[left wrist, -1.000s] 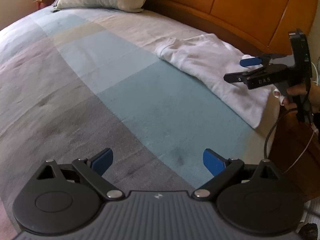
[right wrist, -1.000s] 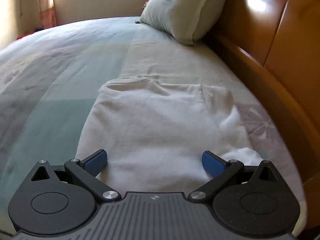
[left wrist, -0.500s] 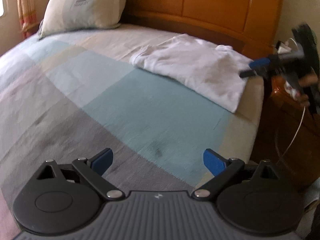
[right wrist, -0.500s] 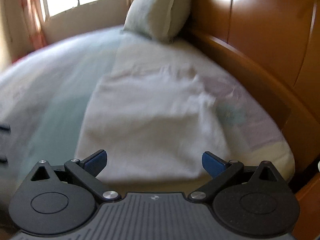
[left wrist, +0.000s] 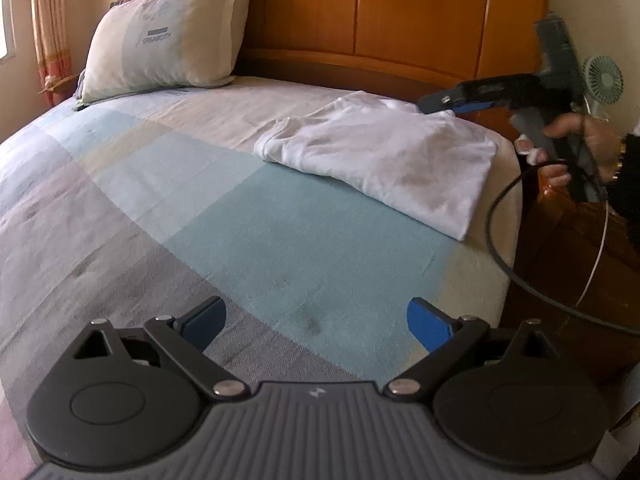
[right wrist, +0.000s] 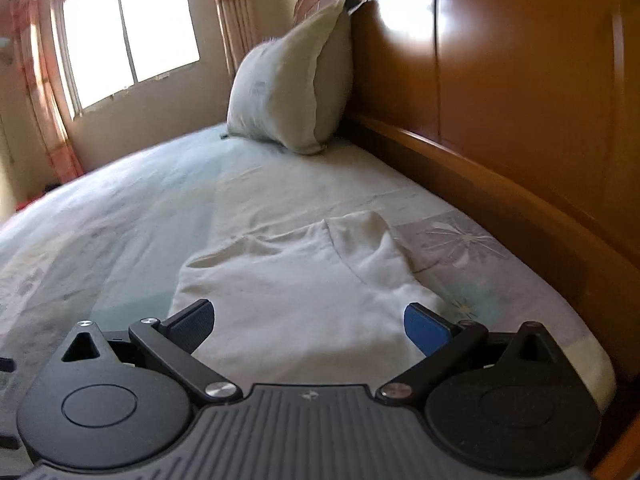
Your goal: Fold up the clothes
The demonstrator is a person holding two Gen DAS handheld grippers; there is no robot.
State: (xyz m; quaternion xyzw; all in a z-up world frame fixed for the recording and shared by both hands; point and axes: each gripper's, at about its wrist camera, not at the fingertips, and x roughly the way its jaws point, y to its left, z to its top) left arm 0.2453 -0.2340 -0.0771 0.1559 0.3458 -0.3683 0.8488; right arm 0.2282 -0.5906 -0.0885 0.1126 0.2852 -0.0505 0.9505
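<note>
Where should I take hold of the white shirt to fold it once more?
Pinch the shirt's near corner by the bed edge, coming in low from the foot side with the right hand-held gripper, which is open. The hem there looks flat and free; the far end is bunched.

I see a bed point(left wrist: 280, 240) with a patchwork sheet of blue, grey and cream blocks. Folded white garment point(left wrist: 384, 156) lies flat near its corner by the wooden headboard point(left wrist: 400, 12). Pillow point(left wrist: 164, 40) propped against headboard, well apart.
</note>
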